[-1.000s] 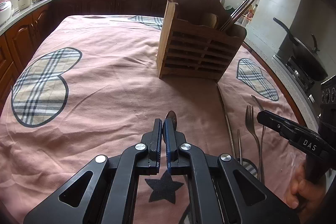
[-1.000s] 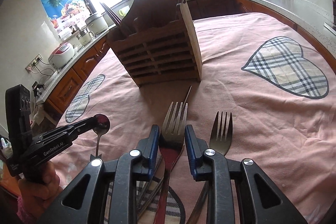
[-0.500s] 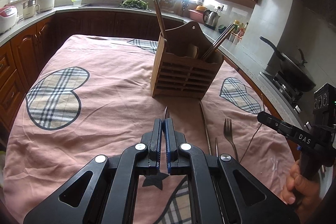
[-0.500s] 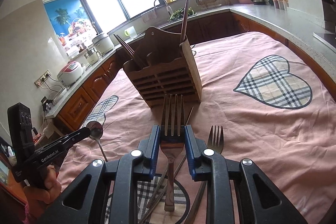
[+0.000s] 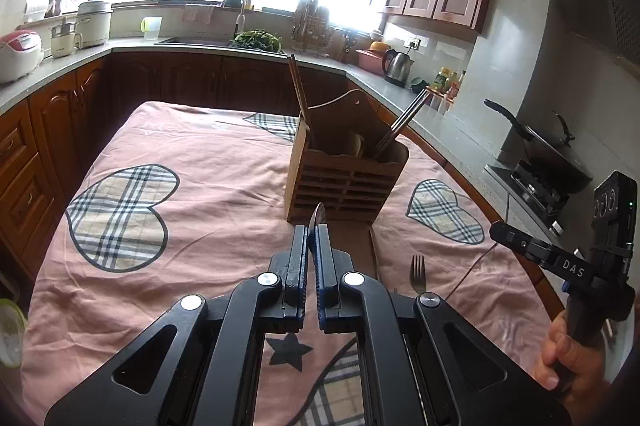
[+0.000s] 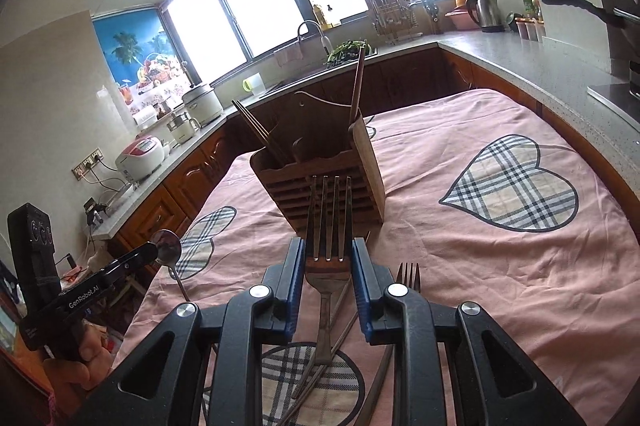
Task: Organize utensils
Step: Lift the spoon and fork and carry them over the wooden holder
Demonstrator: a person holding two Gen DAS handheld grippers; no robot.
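Your left gripper [image 5: 313, 249] clamps spoon [image 5: 319, 217], right gripper [image 6: 327, 256] clamps fork [image 6: 329, 222]; wooden caddy [image 6: 320, 166] part-filled; second fork [image 6: 408, 276] lies before caddy.

in the left wrist view the spoon [image 5: 319, 217] shows edge-on only, its handle hidden inside the left gripper [image 5: 313, 240]. lower right, the second fork [image 5: 418, 272] has its handle hidden behind the gripper body. in the right wrist view the held fork [image 6: 329, 226] has its handle end lost among blurred utensils at bottom centre.
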